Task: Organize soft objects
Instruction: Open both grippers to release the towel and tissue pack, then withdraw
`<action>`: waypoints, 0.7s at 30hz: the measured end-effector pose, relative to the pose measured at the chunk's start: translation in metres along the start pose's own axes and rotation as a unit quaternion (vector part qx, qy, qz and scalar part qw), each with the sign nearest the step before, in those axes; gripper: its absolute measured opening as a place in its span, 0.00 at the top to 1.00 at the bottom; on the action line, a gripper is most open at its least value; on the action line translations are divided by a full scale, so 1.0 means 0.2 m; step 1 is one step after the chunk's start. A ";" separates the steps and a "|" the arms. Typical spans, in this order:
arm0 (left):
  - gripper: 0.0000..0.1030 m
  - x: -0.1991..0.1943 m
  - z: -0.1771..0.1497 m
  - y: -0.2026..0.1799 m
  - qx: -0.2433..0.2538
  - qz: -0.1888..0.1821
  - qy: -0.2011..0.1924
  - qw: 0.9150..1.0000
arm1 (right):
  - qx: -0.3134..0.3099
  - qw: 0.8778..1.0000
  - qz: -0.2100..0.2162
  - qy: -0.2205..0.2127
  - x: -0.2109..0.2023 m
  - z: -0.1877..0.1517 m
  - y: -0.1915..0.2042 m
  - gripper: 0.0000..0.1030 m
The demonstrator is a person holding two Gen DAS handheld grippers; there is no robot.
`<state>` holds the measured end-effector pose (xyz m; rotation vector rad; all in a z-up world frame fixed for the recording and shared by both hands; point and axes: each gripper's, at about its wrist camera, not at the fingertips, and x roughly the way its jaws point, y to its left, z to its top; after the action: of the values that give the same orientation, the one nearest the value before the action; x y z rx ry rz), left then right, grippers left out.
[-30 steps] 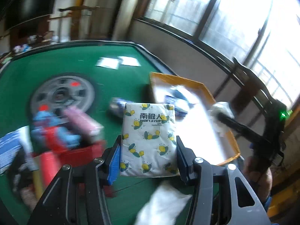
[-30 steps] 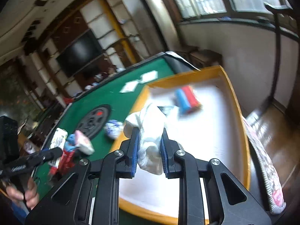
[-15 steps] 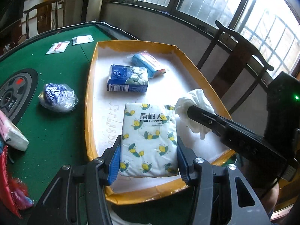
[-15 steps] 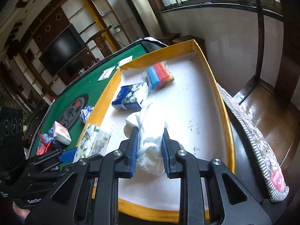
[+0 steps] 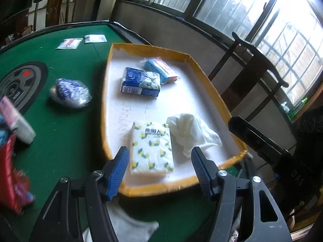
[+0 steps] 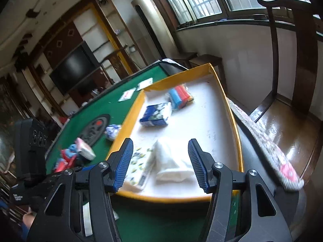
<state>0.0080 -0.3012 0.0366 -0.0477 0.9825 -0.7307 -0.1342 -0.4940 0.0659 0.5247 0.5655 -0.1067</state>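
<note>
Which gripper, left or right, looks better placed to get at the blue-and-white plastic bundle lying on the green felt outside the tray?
Probably the left gripper. The blue-and-white plastic bundle lies on open felt beside the tray, with nothing around it. The right gripper would have to cross the tray and the left gripper.

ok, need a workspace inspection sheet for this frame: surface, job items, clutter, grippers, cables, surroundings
Surface: green felt table; yellow-rimmed tray on it.
Job's things: in tray, lemon-print tissue pack, white cloth, blue tissue pack, blue-red packet; on felt, blue-white wrapped bundle.
Clutter: two flat sachets, pink pack, red items.
Grippers: left gripper and right gripper opening, nothing pressed.
Cables: nothing seen.
Surroundings: wooden chair, windows.
</note>
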 end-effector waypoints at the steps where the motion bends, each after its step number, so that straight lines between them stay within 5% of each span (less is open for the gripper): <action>1: 0.37 -0.04 -0.01 0.01 -0.004 -0.002 -0.004 1.000 | 0.003 1.000 0.006 -0.001 -0.02 -0.02 0.02 0.45; 15: 0.34 -0.71 -0.46 0.40 -0.078 0.031 -0.086 0.993 | -0.065 0.990 0.076 0.098 -0.04 -0.35 0.45 0.45; 21: 0.27 -0.97 -0.73 0.76 -0.190 0.072 -0.118 0.972 | -0.051 0.985 0.090 0.137 0.04 -0.49 0.50 0.45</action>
<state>-0.0876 -0.0323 0.0423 -0.3862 0.8745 -0.3855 -0.1512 -0.3586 0.0365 0.4915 0.7845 0.1694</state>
